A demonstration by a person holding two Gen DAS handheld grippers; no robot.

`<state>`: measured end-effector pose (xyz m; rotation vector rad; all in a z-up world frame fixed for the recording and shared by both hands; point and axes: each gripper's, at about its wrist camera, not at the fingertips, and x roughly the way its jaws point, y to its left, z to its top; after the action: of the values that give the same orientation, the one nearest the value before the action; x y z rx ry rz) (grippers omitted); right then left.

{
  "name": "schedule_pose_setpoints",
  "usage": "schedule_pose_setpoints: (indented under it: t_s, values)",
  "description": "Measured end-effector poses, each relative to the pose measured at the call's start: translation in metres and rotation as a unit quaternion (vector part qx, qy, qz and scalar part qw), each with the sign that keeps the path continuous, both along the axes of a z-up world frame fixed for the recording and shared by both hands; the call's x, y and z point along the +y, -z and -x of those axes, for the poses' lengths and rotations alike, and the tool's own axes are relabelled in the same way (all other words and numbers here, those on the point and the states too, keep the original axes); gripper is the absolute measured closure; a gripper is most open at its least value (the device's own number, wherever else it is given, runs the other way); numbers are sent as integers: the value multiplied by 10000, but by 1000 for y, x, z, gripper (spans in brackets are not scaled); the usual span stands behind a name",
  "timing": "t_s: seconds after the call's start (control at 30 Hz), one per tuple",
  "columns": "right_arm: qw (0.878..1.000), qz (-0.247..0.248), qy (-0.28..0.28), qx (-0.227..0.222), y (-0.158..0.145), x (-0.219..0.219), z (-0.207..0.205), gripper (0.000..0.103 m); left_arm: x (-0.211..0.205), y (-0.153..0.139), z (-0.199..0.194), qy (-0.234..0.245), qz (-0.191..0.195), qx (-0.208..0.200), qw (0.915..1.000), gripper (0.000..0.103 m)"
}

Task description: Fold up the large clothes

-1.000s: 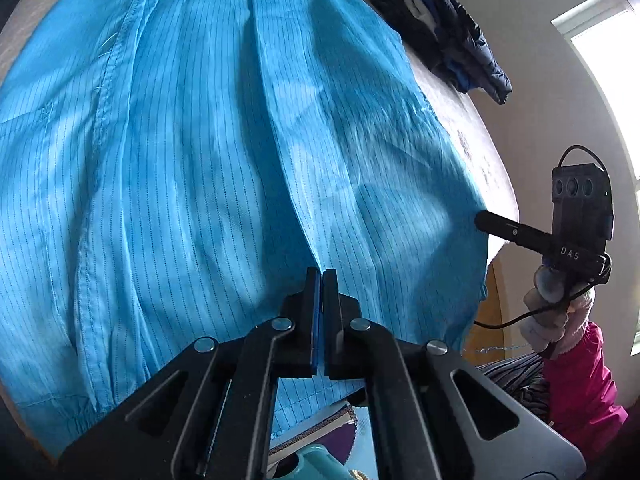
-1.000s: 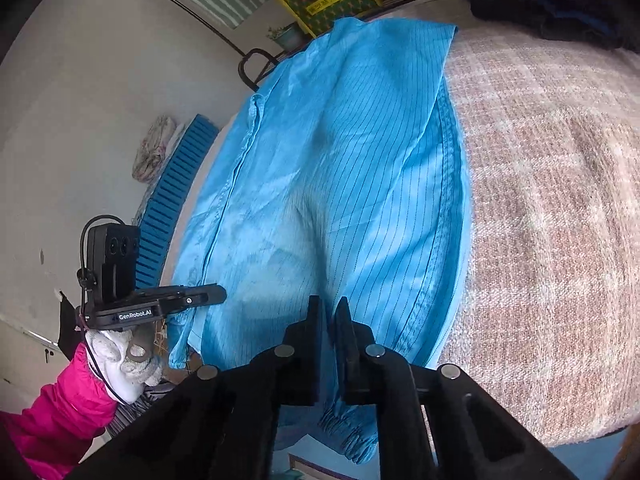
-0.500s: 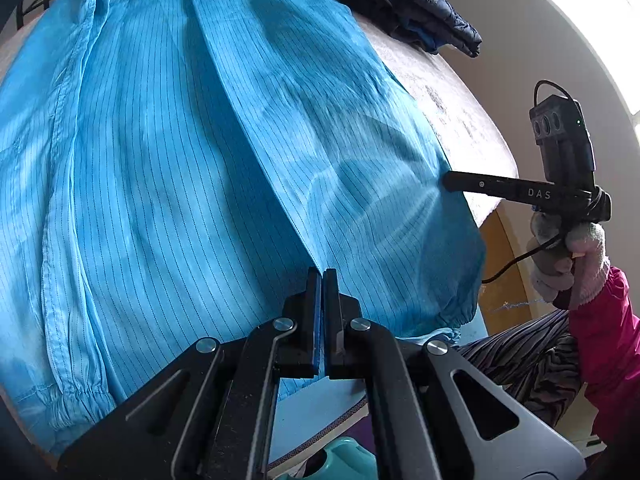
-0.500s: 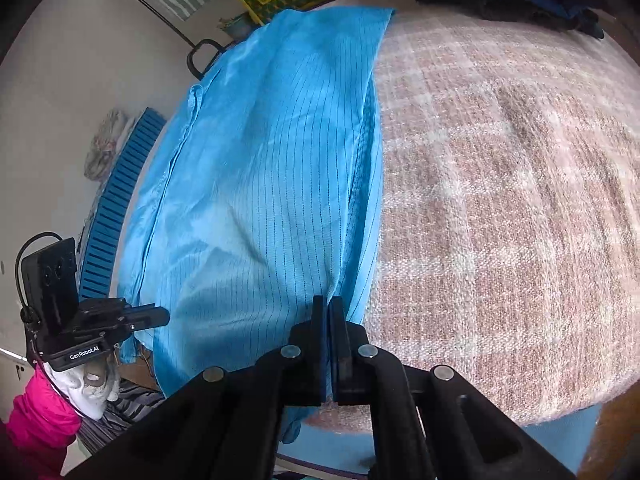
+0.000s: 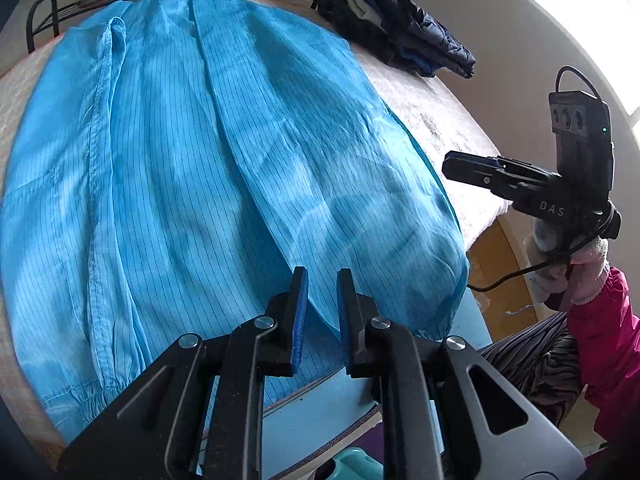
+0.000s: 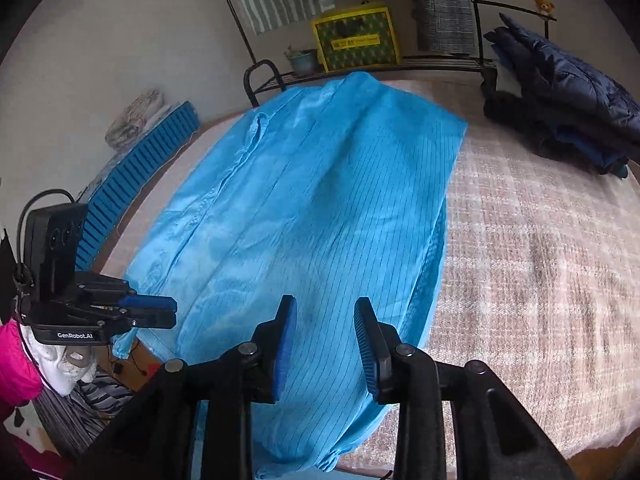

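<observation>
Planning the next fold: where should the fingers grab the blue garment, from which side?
Grip the blue garment at its near gathered cuffs, one per gripper, coming from the near table edge. The elastic hem bunches there and overhangs, so fingers can pinch it. Both grippers' jaws are opening, with nothing pinched.

Daylight from window (image 5: 592,4); sharp centre, fisheye-warped dark corners.

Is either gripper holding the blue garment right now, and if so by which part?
Nothing is held. Both the left gripper and right gripper have jaws opening, their pads clear of the blue garment lying below.
</observation>
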<state>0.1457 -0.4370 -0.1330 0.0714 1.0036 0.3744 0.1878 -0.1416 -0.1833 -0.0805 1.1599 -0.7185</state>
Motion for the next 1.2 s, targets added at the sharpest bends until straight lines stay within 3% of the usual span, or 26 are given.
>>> schedule_pose_setpoints:
  t_s: [0.07,0.17,0.27,0.33,0.5,0.53,0.57,0.67,0.7,0.77,0.87,1.03,1.1,1.13,1.17,1.2]
  values:
    - [9999,108,9,133,15,2,-5,71,-9,4,-5,-24,74,68,9999,90]
    - [9984,-163,82,529,38,-9,-11,75,-26,16,-8,110,40,194,9997,90]
    - [9933,840,381,700,55,-18,-16,86,-43,35,-9,188,-22,456,9988,90]
    - [9934,680,514,769,49,-30,-15,85,-52,39,-7,213,0,418,9989,90]
    - [9945,-455,643,688,34,-50,-15,53,-64,38,-2,434,-82,283,9986,90]
    - [9935,-482,707,755,38,-51,-18,53,-65,38,-1,433,-85,244,9987,90]
    - [9922,-448,782,857,44,-52,-23,54,-65,38,-1,447,-110,218,9987,90]
    - [9871,-665,967,1089,59,-56,-33,97,-65,38,-1,427,-110,230,9988,90]
    - [9850,-780,1015,1156,59,-58,-34,103,-65,38,-1,410,-95,251,9988,90]
    - [9840,-811,1124,1120,54,-64,-30,103,-66,39,0,433,-98,240,9987,90]
    - [9880,-453,1122,964,50,-66,-27,103,-69,39,2,471,-119,179,9987,90]
    - [9887,-435,1098,919,55,-62,-25,103,-73,34,4,612,-94,187,9979,90]
    - [9894,-586,1067,788,47,-66,-22,93,-70,27,4,601,-9,150,9981,90]
    - [9893,-684,1100,666,42,-72,-18,83,-67,22,3,579,84,149,9982,90]
    - [9889,-757,1155,551,37,-76,-14,59,-63,17,1,535,186,150,9983,90]
    - [9884,-787,1213,460,33,-82,-10,45,-59,12,-1,467,311,135,9983,90]
